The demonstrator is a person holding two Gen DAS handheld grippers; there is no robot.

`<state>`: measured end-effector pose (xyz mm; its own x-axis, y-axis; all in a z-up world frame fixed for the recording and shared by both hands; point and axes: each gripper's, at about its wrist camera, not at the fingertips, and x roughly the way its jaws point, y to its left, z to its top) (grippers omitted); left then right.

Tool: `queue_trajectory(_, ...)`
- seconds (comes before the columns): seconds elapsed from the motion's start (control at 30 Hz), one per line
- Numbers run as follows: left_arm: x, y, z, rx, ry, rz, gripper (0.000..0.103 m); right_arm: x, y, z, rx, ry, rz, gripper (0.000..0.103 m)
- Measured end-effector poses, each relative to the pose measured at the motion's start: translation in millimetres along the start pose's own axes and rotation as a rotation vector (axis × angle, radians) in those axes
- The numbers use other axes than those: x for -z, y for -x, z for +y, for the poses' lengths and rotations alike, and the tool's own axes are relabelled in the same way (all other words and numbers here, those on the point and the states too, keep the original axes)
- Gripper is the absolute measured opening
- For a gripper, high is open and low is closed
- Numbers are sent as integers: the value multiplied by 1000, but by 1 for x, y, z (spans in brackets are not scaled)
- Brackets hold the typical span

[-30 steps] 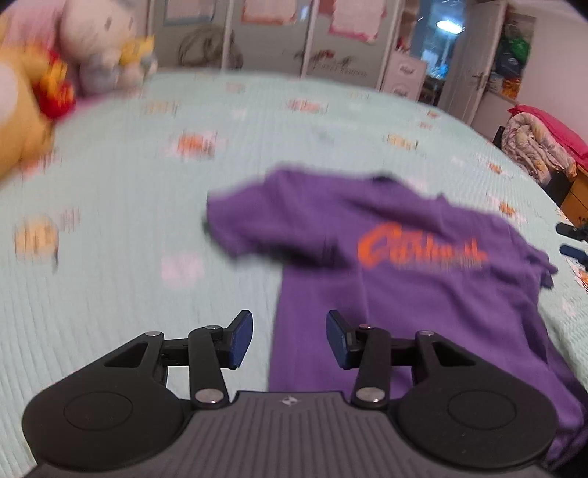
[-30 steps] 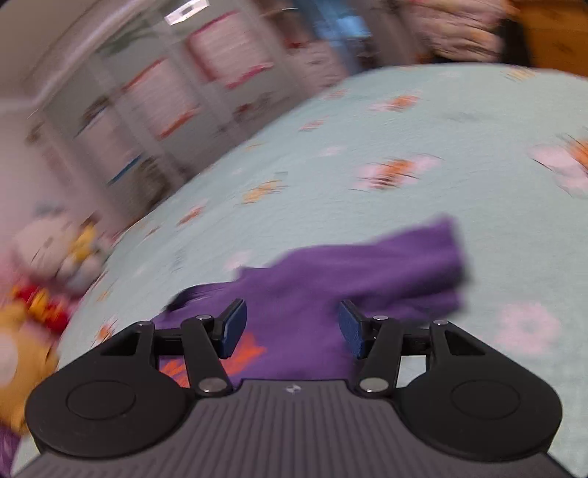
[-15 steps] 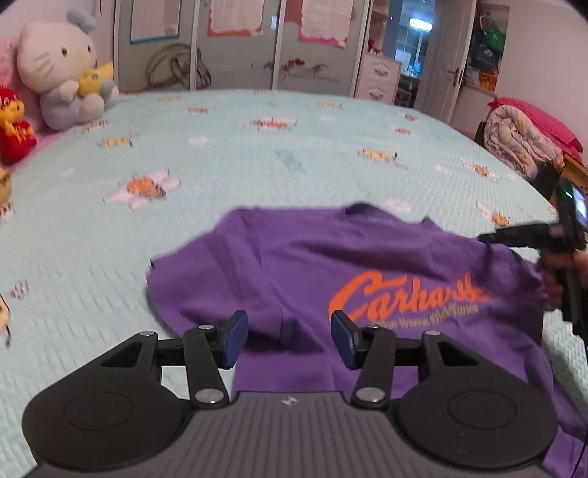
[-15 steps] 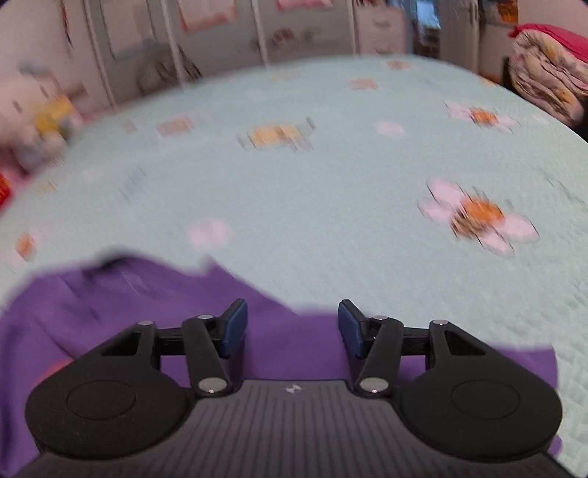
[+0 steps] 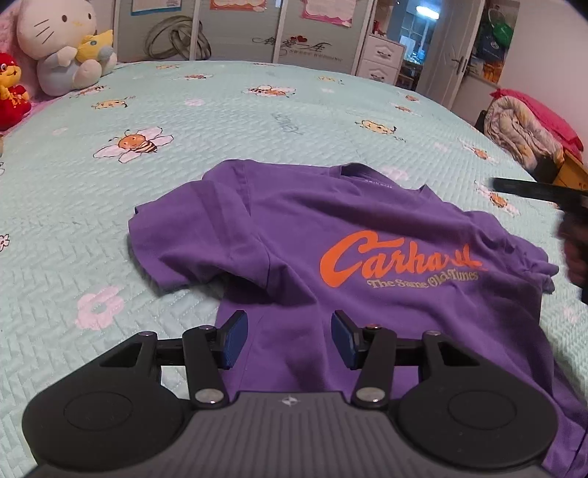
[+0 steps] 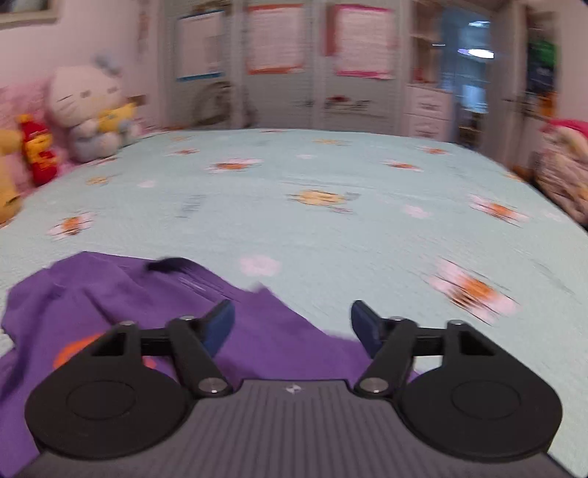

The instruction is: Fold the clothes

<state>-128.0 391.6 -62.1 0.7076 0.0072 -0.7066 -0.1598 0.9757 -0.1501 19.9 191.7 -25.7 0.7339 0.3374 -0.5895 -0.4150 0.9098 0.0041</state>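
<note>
A purple T-shirt (image 5: 330, 235) with an orange script logo (image 5: 397, 261) lies face up and loosely spread on the mint quilted bed (image 5: 110, 206). Its left sleeve (image 5: 191, 235) is rumpled. My left gripper (image 5: 288, 340) hovers open over the shirt's lower left part, holding nothing. In the right wrist view, which is motion-blurred, the same T-shirt (image 6: 110, 301) fills the lower left. My right gripper (image 6: 292, 325) is open above the shirt's right shoulder edge, empty. The right gripper (image 5: 540, 191) and the hand holding it also show, blurred, at the right edge of the left wrist view.
Plush toys (image 5: 62, 47) sit at the bed's far left corner, a red doll (image 5: 11, 95) beside them. Wardrobe doors (image 5: 239, 29) line the back wall. A pile of bedding (image 5: 525, 128) lies off the bed's right side. Bare bedspread stretches beyond the shirt.
Both wrist views swung round and steadied toward the wardrobe wall. The right gripper moved along the shirt's right edge, its jaws slightly wider. The shirt lies as before.
</note>
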Motion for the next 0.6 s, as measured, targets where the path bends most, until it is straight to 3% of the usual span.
queue_trajectory(0.03, 2, 1, 0, 0, 2, 2, 54, -9, -2, 2, -19, -1, -19, 71)
queue_trajectory(0.13, 6, 3, 2, 0, 6, 10, 56, -19, -51, 16, -11, -25, 56, 71)
queue_trajectory(0.23, 13, 1, 11, -2, 20, 28, 56, -13, -87, 26, 48, -47, 132, 67)
queue_trajectory(0.27, 15, 1, 14, -1, 27, 30, 56, -8, -96, 30, 64, -52, 162, 63)
queue_trajectory(0.33, 17, -1, 20, 2, 40, 30, 56, 8, -104, 35, 50, -65, 206, 38)
queue_trajectory(0.4, 18, -4, 24, 4, 53, 27, 56, 13, -106, 35, 51, -78, 209, 29)
queue_trajectory(0.43, 19, -5, 26, 5, 61, 28, 56, 14, -105, 34, 53, -85, 204, 7)
queue_trajectory(0.47, 19, -7, 27, 6, 70, 30, 56, 9, -104, 30, 57, -98, 204, 0)
queue_trajectory(0.6, 24, -5, 29, 17, 72, 35, 56, -20, -94, 9, 87, -182, 118, 0)
